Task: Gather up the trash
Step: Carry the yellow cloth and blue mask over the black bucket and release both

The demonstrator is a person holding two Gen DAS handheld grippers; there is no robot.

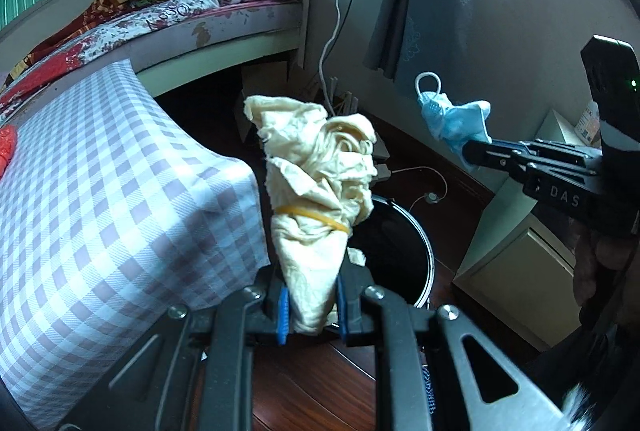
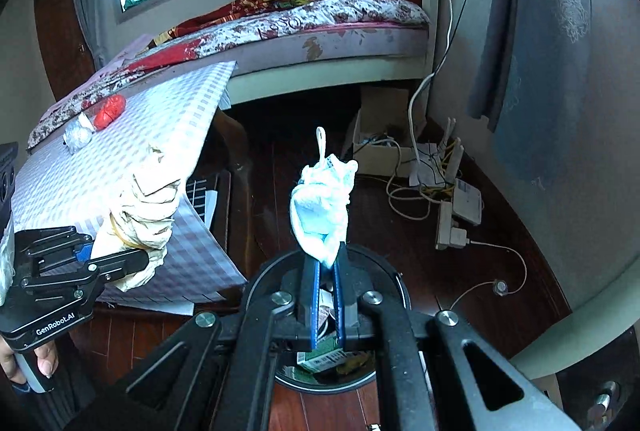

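My left gripper is shut on a crumpled beige paper wad bound with a yellow rubber band, held above the round black trash bin. It also shows in the right wrist view. My right gripper is shut on a crumpled blue face mask with a white ear loop, held over the bin, which holds a green carton and other scraps. In the left wrist view the right gripper holds the mask at the right.
A table with a checked cloth stands at the left, bearing a red object and a foil ball. A bed lies behind. Cables, a router and a power strip lie on the dark wood floor. A white cabinet stands at right.
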